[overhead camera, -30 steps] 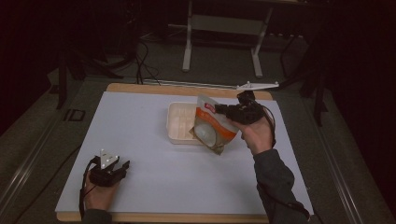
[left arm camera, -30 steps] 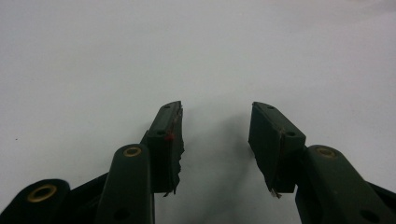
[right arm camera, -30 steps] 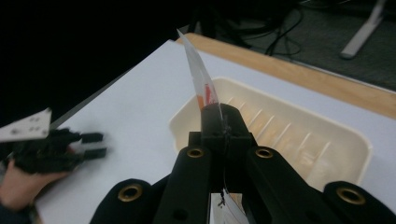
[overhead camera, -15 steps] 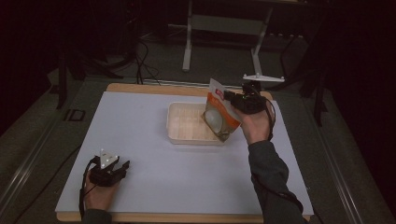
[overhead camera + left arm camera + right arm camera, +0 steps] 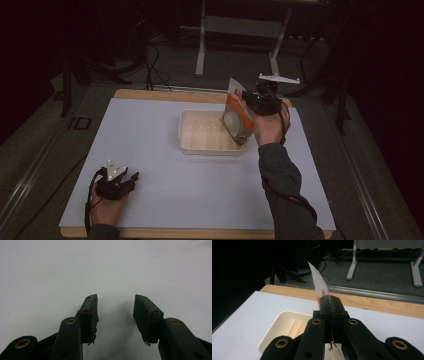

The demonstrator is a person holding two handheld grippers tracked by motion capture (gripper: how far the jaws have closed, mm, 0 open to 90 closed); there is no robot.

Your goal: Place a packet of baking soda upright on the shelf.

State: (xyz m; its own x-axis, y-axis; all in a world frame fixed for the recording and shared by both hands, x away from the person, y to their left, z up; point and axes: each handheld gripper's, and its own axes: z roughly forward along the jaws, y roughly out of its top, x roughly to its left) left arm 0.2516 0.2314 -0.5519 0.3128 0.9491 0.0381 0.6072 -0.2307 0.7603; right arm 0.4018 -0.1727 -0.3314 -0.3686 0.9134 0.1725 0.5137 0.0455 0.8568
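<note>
- Lifted since a second ago, the orange-and-white plastic snack pouch (image 5: pixel 237 116) now stands nearly upright at the tray's 3 o'clock edge, where earlier it lay tilted lower across that side.
- Right gripper (image 5: pixel 250 98) has its fingers (image 5: pixel 325 305) clamped tight on the pouch's upper edge; in the right gripper view the pouch's curled top corner (image 5: pixel 319 282) rises just past the fingertips.
- Below hangs the pouch's rounded bottom, over the right rim of the shallow cream plastic tray (image 5: pixel 190 142), which sits near the centre of the white bench (image 5: pixel 150 200); whether the pouch touches the rim I cannot tell.
- Left gripper (image 5: pixel 131 179) has stayed at the bench's 7 o'clock corner, fingers (image 5: pixel 146 315) spread wide over bare surface, holding nothing.
- Judging by this lift, the pouch is probably either being taken out of the tray or being stood up in it; which of the two I cannot tell.
</note>
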